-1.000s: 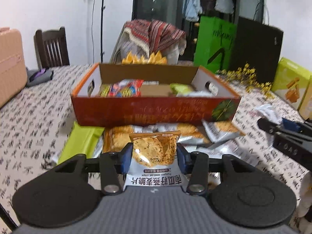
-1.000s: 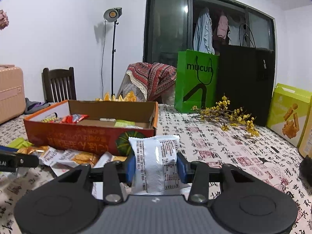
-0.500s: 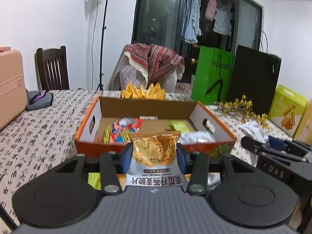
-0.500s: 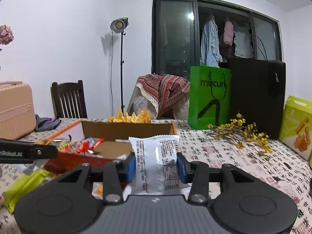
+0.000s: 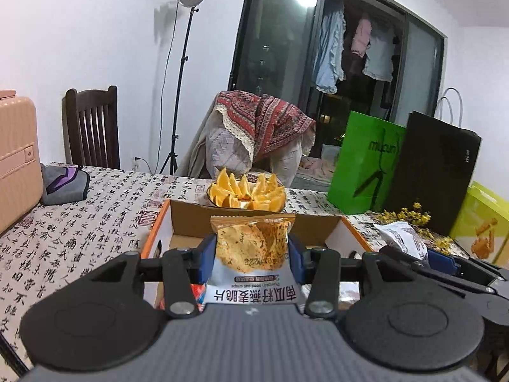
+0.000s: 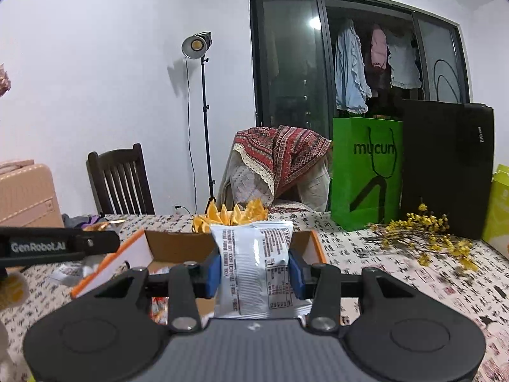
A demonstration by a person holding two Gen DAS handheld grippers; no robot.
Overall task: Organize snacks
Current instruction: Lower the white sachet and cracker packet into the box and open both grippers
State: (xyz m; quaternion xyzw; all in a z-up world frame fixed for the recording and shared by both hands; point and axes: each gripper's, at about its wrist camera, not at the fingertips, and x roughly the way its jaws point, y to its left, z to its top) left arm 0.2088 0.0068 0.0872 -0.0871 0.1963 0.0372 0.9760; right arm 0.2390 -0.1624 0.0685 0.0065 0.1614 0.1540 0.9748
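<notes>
My left gripper [image 5: 251, 256] is shut on an oat crisp packet [image 5: 253, 248], orange-topped with its front facing me. It is held above the near side of an open orange cardboard box [image 5: 159, 232]. My right gripper [image 6: 254, 270] is shut on a second crisp packet [image 6: 254, 264], silver back facing me, also above the box [image 6: 111, 261]. The right gripper shows at the right of the left wrist view [image 5: 423, 254], close beside the left one. A red snack wrapper [image 6: 159, 308] lies inside the box.
A plate of orange wedges [image 5: 246, 192] stands just behind the box. A green bag [image 6: 366, 172], a black bag [image 6: 445, 165], yellow flowers [image 6: 426, 238] and a yellow-green carton [image 5: 483, 222] stand at the right. A pink suitcase [image 5: 16, 156] stands at the left.
Both grippers have risen and moved forward with their packets, from in front of the box to above its near side. The loose packets on the table have dropped out of view.
</notes>
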